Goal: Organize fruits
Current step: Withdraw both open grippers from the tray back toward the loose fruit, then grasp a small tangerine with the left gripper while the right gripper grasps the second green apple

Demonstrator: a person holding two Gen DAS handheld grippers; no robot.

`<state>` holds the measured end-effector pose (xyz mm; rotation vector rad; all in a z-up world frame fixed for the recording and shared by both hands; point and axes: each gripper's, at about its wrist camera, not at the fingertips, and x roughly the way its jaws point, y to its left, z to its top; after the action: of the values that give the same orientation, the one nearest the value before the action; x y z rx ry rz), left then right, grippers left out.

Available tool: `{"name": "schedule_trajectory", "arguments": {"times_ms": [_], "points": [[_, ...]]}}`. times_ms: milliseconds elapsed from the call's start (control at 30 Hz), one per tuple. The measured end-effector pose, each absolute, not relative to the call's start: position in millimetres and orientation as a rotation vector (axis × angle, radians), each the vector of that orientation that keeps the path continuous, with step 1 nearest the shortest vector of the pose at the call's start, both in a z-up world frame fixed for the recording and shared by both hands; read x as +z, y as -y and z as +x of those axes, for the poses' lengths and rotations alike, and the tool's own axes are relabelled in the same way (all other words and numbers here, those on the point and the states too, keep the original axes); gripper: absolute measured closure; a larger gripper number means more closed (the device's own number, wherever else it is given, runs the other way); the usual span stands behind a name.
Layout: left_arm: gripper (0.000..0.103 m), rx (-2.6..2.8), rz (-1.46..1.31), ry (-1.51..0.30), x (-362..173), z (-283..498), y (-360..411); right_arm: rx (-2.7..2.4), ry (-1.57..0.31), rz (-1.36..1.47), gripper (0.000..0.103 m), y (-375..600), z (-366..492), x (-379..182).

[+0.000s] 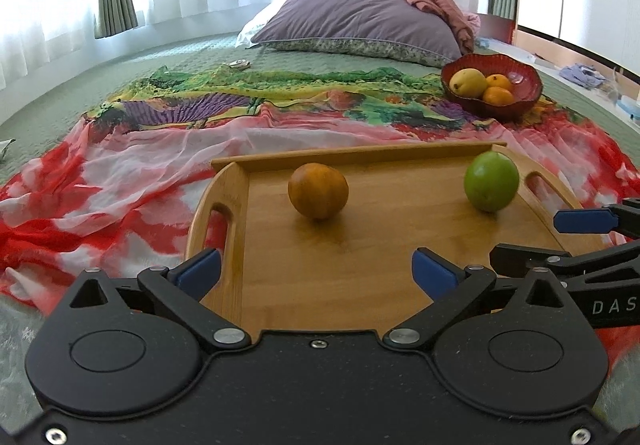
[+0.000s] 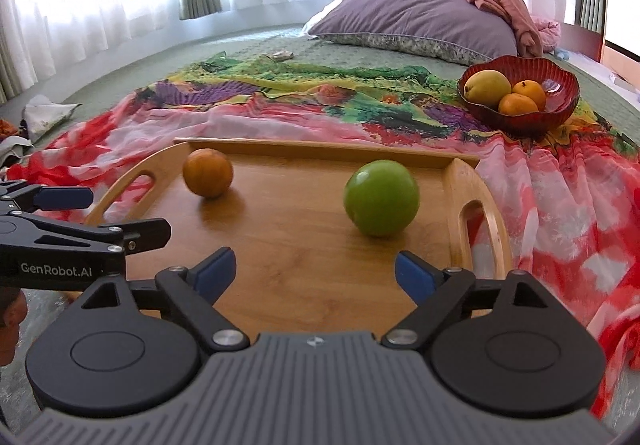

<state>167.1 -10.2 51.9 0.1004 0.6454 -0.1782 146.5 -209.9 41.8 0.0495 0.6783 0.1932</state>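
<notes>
Left gripper (image 1: 316,271): hovering spread and empty over the tray's near edge.
Right gripper (image 2: 314,271): hanging spread wide, holding nothing, beside the left one.
Tray (image 2: 304,269): lying on the scarf (image 2: 552,205) on the bed.
Orange (image 1: 318,191): sitting near the tray's far-left corner.
Green fruit (image 2: 381,203): resting toward its right edge.
Red bowl (image 2: 520,113): holding three fruits, beyond the tray's far-right corner.

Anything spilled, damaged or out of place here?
Nothing spilled or damaged. Two fruits sit loose on the wooden tray: a round orange fruit and a round green fruit, apart from the red ribbed bowl.
</notes>
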Motion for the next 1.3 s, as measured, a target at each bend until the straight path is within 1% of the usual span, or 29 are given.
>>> {"name": "schedule_trajectory", "arguments": {"times_ms": [367, 500, 967, 1300], "points": [[0.000, -0.192, 0.084, -0.637, 47, 124, 0, 0.232, -0.627, 0.065, 0.009, 207, 104, 44], [0.000, -0.192, 0.079, -0.633, 43, 111, -5, 0.244, -0.610, 0.050, 0.005, 202, 89, 44], [0.000, -0.184, 0.113, -0.568, 36, 59, -25, 0.257, -0.552, -0.036, 0.005, 189, 36, 38], [0.001, -0.189, 0.120, -0.578, 22, 38, -36, 0.259, -0.530, -0.117, 0.005, 176, 3, 31]]}}
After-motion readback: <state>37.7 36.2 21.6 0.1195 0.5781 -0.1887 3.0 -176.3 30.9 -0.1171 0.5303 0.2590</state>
